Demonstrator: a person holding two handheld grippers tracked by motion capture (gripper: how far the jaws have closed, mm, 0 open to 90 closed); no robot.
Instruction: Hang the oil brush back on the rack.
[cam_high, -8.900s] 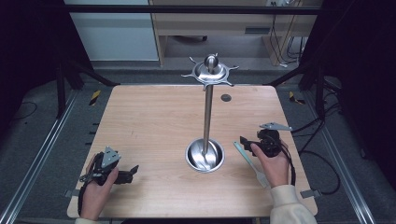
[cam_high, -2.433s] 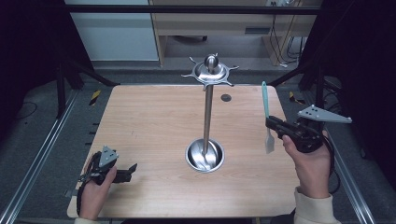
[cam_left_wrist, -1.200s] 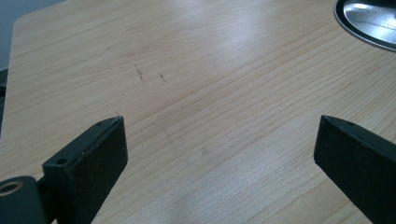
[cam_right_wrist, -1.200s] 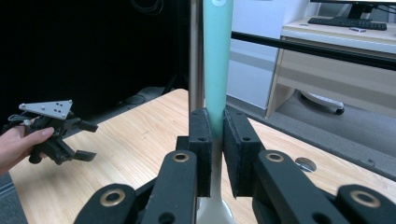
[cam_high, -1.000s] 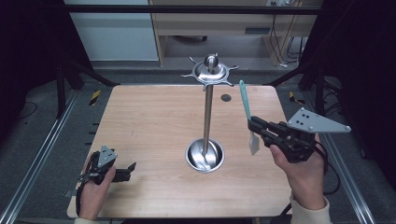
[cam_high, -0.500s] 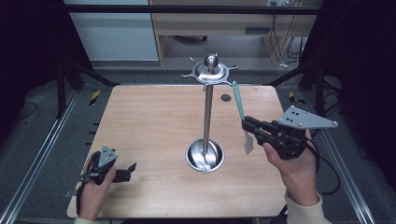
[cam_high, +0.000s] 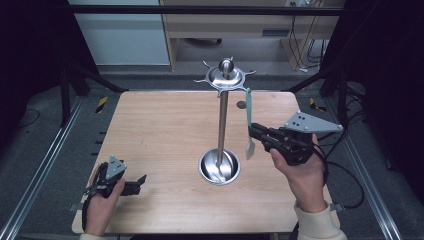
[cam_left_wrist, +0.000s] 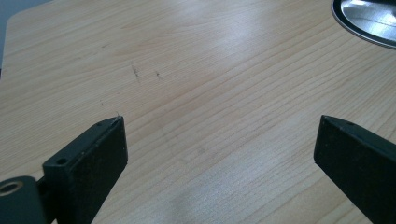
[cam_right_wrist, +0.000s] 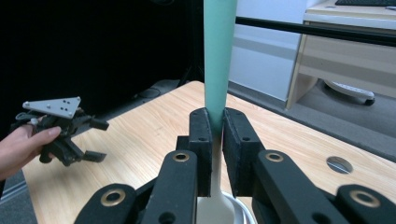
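While the left gripper (cam_high: 134, 185) is resting on the table (cam_high: 165, 125) with jaws apart, the right gripper (cam_high: 256, 132) is clamping an upright green-handled spatula (cam_high: 248, 116) beside the steel stand (cam_high: 223, 107).

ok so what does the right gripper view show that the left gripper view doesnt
Right gripper view: its jaws shut on a green-handled spatula held upright, the left gripper in a hand farther off, a round hole in the table, and a cabinet behind.

Left gripper view: open jaws with nothing between them, and the stand's steel base at the top right.

Both: the wooden tabletop.
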